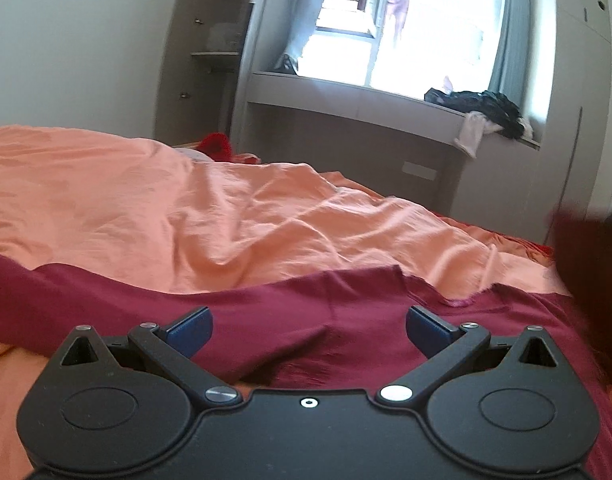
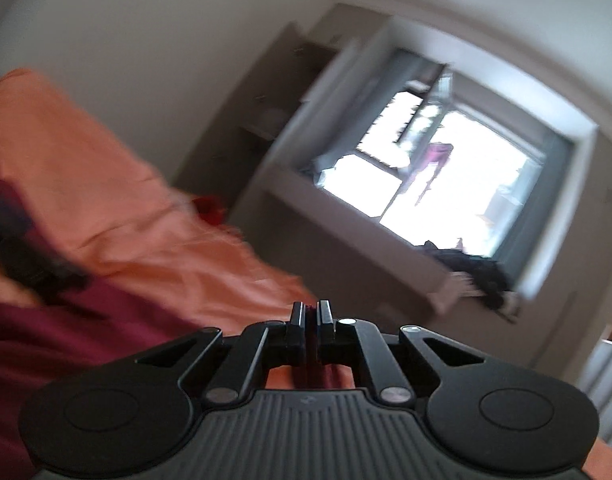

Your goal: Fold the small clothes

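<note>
Maroon garment (image 1: pixel 313 320) lies spread across the bed, on top of the orange sheet (image 1: pixel 166 216); its far edge runs left to right with a small raised fold near the middle-right.

Left tongs (image 1: pixel 309 332) stand with jaws wide apart, blue pads (image 1: pixel 190 334) showing, nothing between them. They hang just above the garment's near portion, and the cloth fills the gap seen between the fingers. No contact visible.

Right tongs (image 2: pixel 310 320) have jaws together. A thin strip of dark red shows in the slit between the fingers, which appears to be the garment's cloth pinched there, though blur makes this uncertain. Right wrist view is tilted and smeared. In it the garment lies to the lower left of the tongs, with the left tongs a dark blurred shape over it.

In the left wrist view, a dark blurred mass at the right edge sits over the garment's right end.

Background: window (image 1: pixel 417 32), sill with a dark heap of clothes (image 1: pixel 485 108), red item (image 1: pixel 216 146) at the far end of the bed.
</note>
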Demonstrator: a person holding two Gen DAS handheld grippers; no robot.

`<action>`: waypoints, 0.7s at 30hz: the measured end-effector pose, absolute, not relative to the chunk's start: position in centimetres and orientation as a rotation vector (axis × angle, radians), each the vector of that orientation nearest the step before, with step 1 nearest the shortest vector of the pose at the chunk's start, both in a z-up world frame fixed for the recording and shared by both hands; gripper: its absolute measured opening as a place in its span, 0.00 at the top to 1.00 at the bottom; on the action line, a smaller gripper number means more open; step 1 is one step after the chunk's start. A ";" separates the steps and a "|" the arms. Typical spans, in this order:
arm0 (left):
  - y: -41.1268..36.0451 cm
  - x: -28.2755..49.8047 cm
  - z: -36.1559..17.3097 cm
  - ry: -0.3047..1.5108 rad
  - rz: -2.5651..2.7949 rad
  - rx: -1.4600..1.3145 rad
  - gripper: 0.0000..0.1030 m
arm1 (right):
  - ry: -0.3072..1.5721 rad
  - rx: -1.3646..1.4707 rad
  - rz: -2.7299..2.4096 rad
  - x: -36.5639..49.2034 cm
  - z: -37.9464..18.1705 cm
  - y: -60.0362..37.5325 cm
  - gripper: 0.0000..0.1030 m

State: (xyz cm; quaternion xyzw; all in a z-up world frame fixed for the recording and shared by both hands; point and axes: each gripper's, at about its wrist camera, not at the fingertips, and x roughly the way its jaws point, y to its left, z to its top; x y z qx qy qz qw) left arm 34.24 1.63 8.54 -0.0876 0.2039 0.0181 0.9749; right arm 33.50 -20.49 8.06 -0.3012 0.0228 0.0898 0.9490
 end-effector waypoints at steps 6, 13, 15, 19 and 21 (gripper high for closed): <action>2.0 34.3 8.7 0.398 0.066 -0.194 0.00 | 0.099 -0.712 0.290 32.4 1.3 -15.6 0.95; 1.0 35.3 8.0 0.416 0.007 -0.198 0.00 | 0.175 -0.668 0.394 30.7 -1.2 -17.0 0.51; 0.7 35.7 7.6 0.431 -0.029 -0.219 0.00 | 0.185 -0.634 0.401 29.8 -0.6 -18.7 0.39; -0.1 36.2 6.9 0.459 -0.150 -0.276 0.00 | 0.223 -0.512 0.355 27.9 0.7 -23.6 0.20; -0.7 36.2 6.6 0.484 -0.219 -0.288 0.01 | 0.233 -0.421 0.300 27.1 1.0 -26.6 0.15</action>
